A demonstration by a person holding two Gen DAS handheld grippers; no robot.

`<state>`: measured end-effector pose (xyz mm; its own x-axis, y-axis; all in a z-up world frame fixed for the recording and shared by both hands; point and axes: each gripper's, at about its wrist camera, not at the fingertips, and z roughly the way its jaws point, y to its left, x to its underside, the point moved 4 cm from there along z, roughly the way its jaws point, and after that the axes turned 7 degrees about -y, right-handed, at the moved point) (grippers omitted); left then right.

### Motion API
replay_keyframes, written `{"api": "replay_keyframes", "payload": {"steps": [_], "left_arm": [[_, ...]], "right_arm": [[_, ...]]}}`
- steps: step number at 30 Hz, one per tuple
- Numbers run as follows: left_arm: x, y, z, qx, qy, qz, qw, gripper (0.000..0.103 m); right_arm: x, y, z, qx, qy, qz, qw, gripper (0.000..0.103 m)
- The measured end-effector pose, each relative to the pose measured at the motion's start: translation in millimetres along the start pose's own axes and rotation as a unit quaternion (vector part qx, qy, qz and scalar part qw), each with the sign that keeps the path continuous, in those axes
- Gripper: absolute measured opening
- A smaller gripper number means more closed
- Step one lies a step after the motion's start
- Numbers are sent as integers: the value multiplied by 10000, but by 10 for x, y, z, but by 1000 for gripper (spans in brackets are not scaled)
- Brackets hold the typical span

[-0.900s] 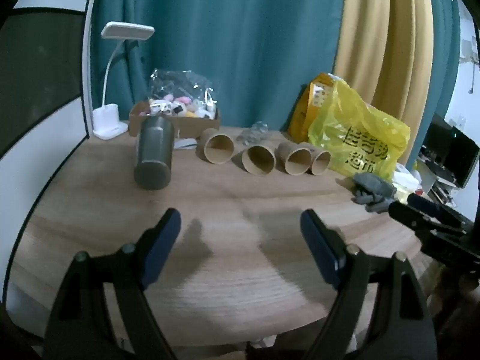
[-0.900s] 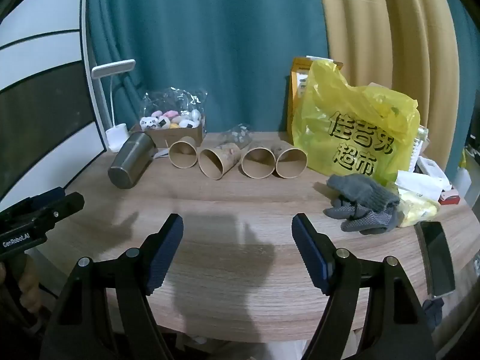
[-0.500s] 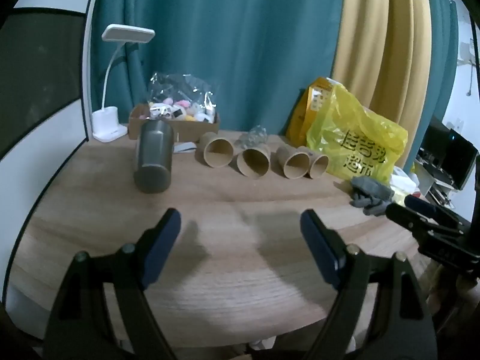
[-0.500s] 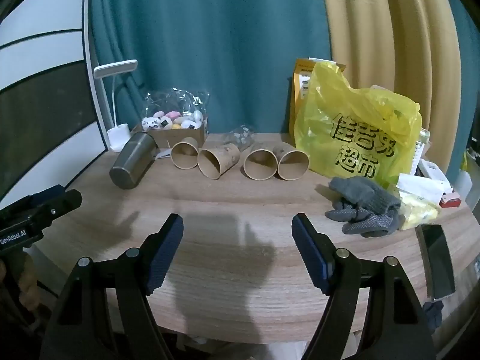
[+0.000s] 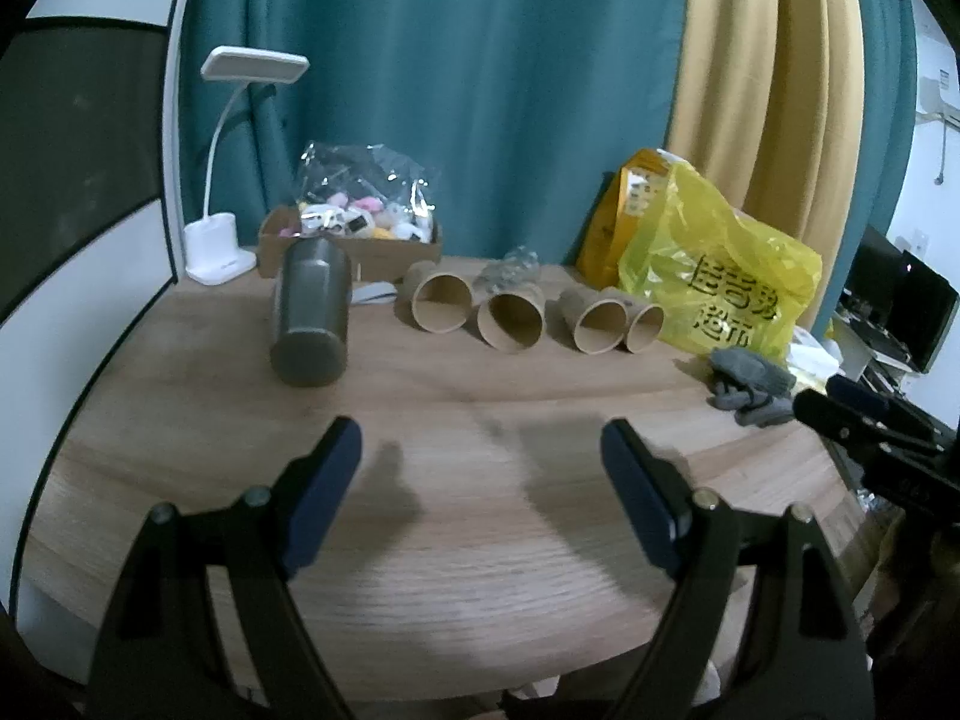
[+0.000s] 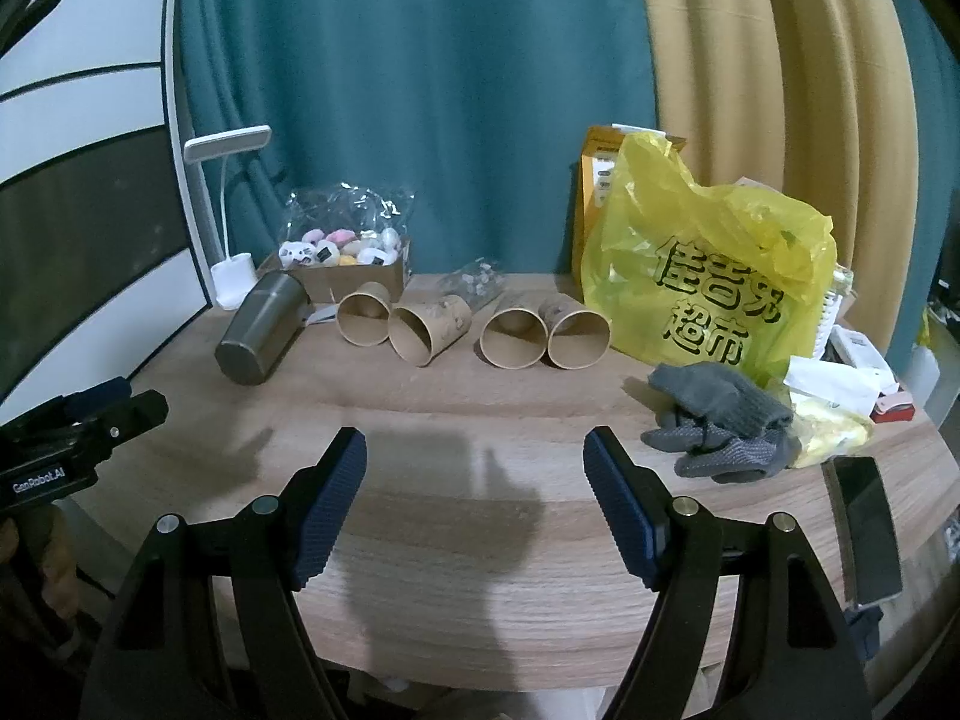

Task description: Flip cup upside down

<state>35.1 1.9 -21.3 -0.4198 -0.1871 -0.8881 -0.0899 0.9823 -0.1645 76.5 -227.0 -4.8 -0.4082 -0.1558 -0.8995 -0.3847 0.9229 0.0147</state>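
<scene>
While the left gripper (image 5: 482, 468) hovers over the bench (image 5: 480, 540) with fingers spread wide and empty, the grey metal cup (image 5: 312, 312) lies on its side far left, base toward the camera, slightly blurred, beside four paper cups (image 5: 510, 324). From the right wrist, the right gripper (image 6: 474, 480) gapes equally wide, holding nothing; the cup (image 6: 261, 330) looks dull steel, seemingly tapered.

Four brown paper cups (image 6: 363, 324) (image 6: 428, 329) (image 6: 513, 337) (image 6: 576, 333), all on sides. One steel tumbler (image 6: 260, 329), on side. One white desk lamp (image 6: 231, 211). One cardboard box (image 6: 354, 276) of small toys. One yellow plastic bag (image 6: 708, 276). One pair grey gloves (image 6: 717, 423). One phone (image 6: 867, 525). Two grippers (image 5: 480, 468) (image 6: 474, 468).
</scene>
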Motion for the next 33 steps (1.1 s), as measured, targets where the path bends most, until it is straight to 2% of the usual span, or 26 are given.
{"api": "replay_keyframes", "payload": {"steps": [15,33], "left_arm": [[-45,30,-41,161,-137,-37,9998,83],[-18,48,-68,90,-129,15,9999,83]], "right_arm": [[-66,-2,-34,4,-40,3,10000,78],[-93,69,14,-5,12,-43,10000,78]]}}
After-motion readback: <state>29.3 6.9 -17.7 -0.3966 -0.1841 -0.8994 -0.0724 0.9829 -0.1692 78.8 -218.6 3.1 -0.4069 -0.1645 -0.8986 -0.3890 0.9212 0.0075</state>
